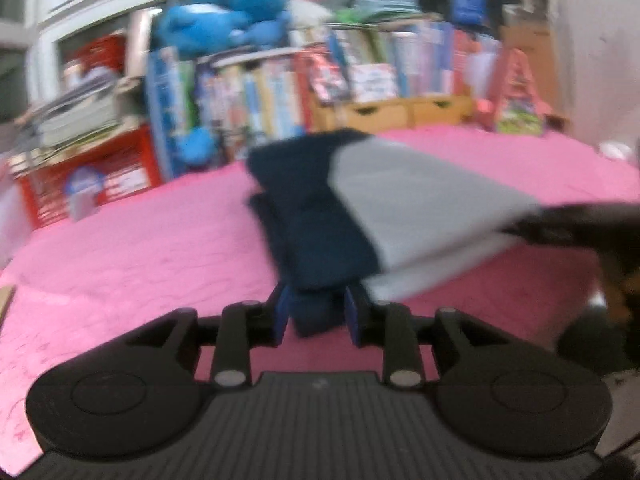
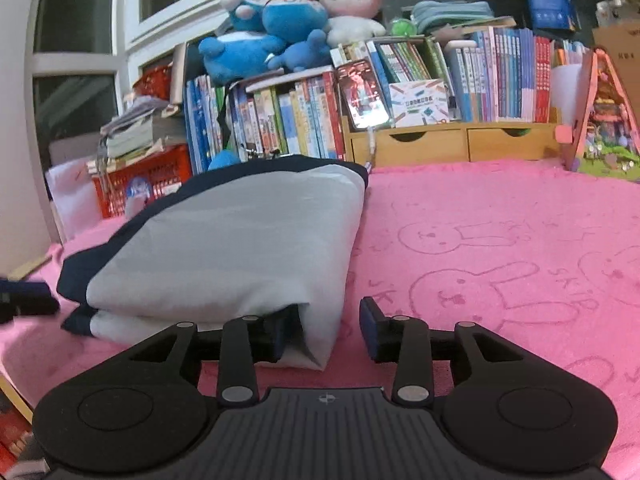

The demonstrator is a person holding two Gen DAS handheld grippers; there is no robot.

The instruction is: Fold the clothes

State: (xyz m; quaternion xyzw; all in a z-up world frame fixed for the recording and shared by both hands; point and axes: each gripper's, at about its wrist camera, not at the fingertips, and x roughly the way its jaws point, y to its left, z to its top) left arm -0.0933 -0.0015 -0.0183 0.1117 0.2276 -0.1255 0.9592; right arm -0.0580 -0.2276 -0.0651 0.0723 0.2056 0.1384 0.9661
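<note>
Both my tongs work at one folded garment (image 2: pixel 240 240) on the pink blanket (image 2: pixel 500 248). My left gripper (image 1: pixel 316 314) has the navy end between its blue pads, though blur hides whether they press. My right gripper (image 2: pixel 326 330) stands parted — its left pad tucked into the grey fold's near corner, the right pad clear of the cloth. Beyond lie books (image 2: pixel 500 76) and plush toys (image 2: pixel 280 36).
</note>
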